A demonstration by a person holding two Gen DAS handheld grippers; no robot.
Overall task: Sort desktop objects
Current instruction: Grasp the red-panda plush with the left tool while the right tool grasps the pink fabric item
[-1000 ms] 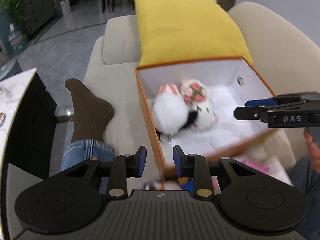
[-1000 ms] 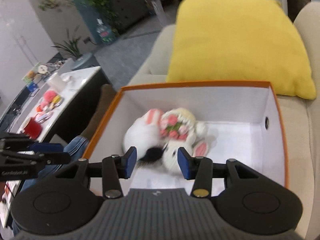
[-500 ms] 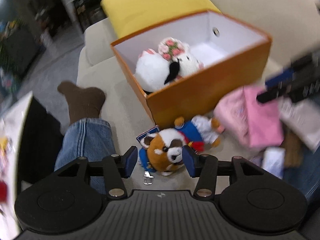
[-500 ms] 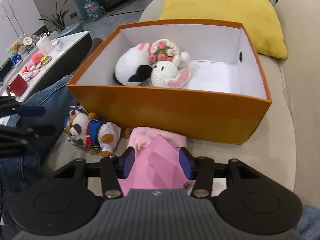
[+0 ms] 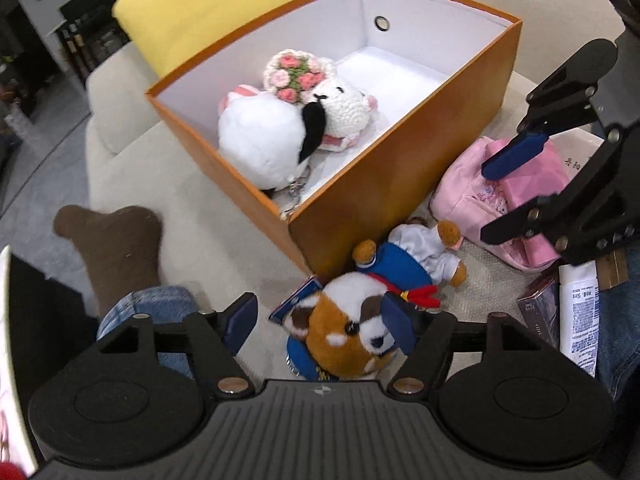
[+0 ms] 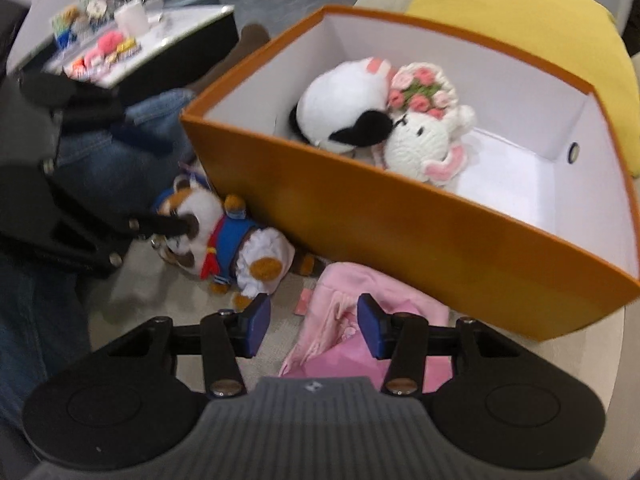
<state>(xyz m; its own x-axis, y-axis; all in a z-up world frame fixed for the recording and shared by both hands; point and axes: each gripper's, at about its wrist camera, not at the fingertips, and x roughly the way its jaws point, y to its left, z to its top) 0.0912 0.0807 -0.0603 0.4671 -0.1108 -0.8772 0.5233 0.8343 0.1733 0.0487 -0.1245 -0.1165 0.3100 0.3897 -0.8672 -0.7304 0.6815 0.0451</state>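
Two soft toys already lie in the orange box (image 5: 404, 196): a white plush with a black ear (image 5: 264, 140) and, touching it, a crocheted white bunny with a flower crown (image 6: 428, 136). We judge the sorting well begun but not finished. Outside the box, close against its near corner, lies a red panda plush in a blue sailor outfit (image 5: 360, 320), and just beside it a pink pouch (image 5: 496, 196); a few small packets (image 5: 576, 320) sit near the pouch.

Our left claw (image 5: 320, 322) is spread wide, one finger either side of the panda's head, holding nothing yet. Our right claw (image 6: 312, 324) is likewise parted and empty, poised over the pink pouch. We take it that each toy is next for the box.

All of this rests on a beige sofa (image 5: 224, 232), not a counter, with a yellow cushion (image 5: 224, 4) behind the box. A jeans-clad leg with a brown sock (image 5: 116, 248) stretches along the seat. Beyond, a marble-topped coffee table (image 6: 120, 52) carries cups and small colourful things, and potted plants stand further off on the grey floor.
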